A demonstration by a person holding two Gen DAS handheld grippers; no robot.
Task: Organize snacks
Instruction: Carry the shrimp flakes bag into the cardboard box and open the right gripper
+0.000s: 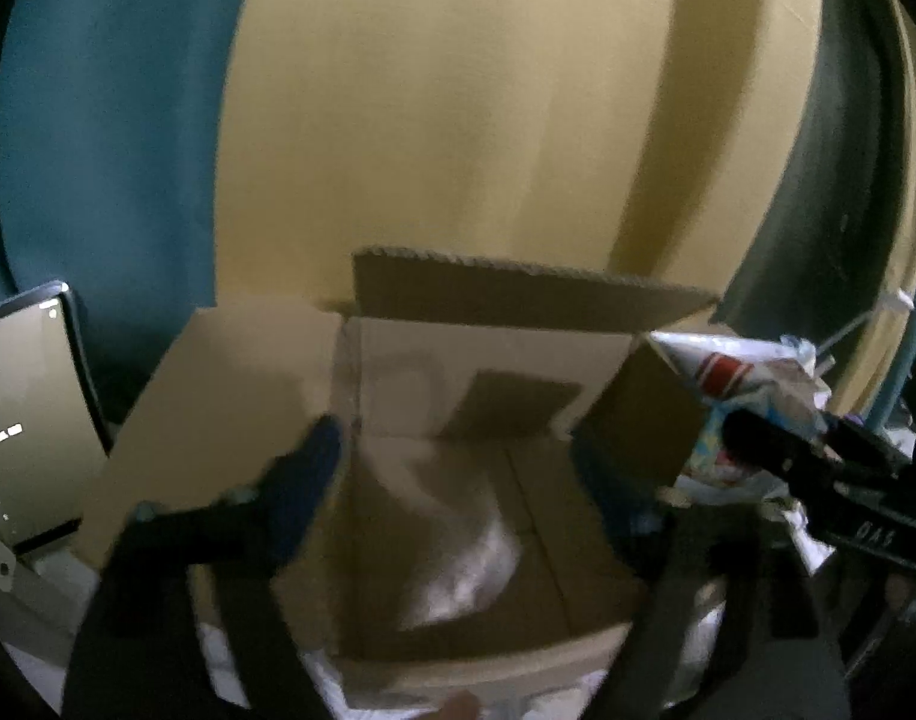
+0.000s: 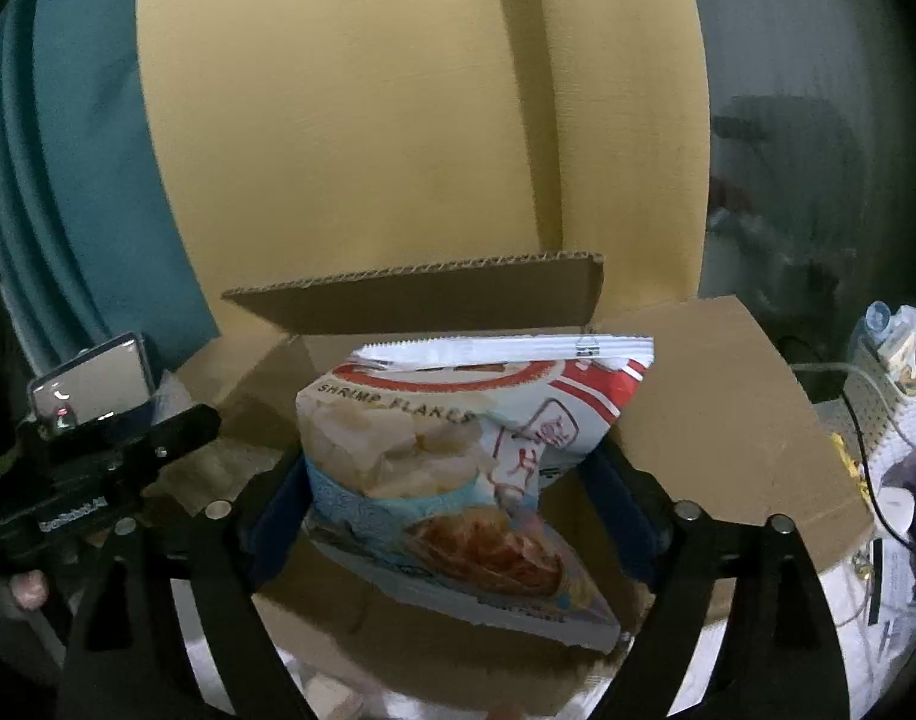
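Note:
An open cardboard box (image 1: 493, 318) with raised flaps fills the left wrist view; its brown floor (image 1: 535, 516) holds no snack. My left gripper (image 1: 458, 468) is open and empty, fingers spread over the box mouth. My right gripper (image 2: 452, 498) is shut on a shrimp flakes snack bag (image 2: 458, 456), white with red and blue print, held above the same box (image 2: 727, 408). The bag and right gripper also show at the right of the left wrist view (image 1: 739, 378).
A yellow board (image 2: 398, 120) stands behind the box, with a teal curtain (image 2: 80, 150) to the left. A phone-like screen (image 1: 20, 414) stands left of the box. Cables and clutter (image 2: 889, 420) lie to the right.

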